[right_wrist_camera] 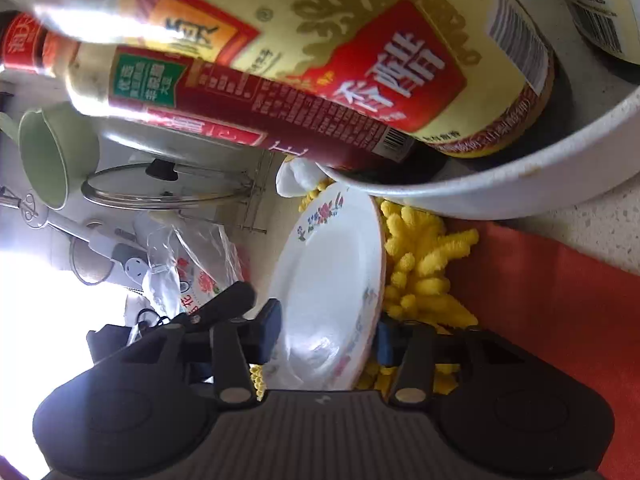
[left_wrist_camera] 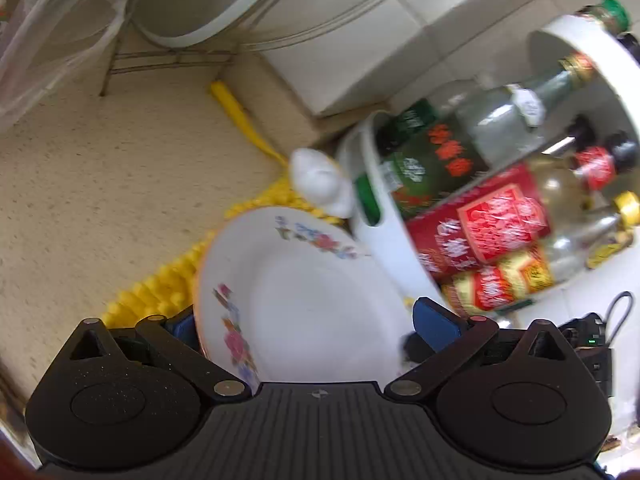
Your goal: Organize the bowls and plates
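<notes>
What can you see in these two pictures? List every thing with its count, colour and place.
plate: one, white with flowers, between the fingers of both grippers
duster: one, yellow, fluffy, under and behind the plate
tub: one, white, beside the plate
bottles: several, red, green and yellow labels, inside the tub
cup: one, pale green, left in the right wrist view
lid: one, glass with black knob, beside the cup
cloth: one, red, on the counter
left gripper: black, blue pads, around the plate
right gripper: black, around the plate's edge
</notes>
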`<action>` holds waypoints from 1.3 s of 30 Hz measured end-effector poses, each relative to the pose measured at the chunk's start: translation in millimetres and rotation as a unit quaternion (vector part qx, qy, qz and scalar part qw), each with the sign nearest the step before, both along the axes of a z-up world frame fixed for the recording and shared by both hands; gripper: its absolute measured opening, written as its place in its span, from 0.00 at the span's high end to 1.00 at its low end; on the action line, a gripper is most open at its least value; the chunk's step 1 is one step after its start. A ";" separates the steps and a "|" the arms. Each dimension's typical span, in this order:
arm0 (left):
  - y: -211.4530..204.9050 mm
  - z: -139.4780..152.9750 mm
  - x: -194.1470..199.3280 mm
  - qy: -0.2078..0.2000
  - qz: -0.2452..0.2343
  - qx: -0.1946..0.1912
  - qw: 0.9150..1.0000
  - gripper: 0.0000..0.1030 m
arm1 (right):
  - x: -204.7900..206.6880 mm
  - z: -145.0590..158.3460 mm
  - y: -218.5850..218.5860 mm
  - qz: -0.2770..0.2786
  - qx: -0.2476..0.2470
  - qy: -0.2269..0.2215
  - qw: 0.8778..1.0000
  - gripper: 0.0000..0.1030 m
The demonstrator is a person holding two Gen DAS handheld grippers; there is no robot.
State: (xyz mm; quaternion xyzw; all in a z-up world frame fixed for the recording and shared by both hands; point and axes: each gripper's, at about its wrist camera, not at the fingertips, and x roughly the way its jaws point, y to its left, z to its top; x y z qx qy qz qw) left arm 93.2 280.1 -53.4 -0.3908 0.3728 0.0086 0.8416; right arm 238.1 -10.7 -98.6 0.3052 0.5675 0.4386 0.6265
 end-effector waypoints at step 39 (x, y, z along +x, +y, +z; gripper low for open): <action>-50.9 58.5 -26.7 -0.056 -0.060 0.102 0.991 0.00 | -44.7 53.0 -44.4 -0.036 0.000 -0.102 0.994 0.46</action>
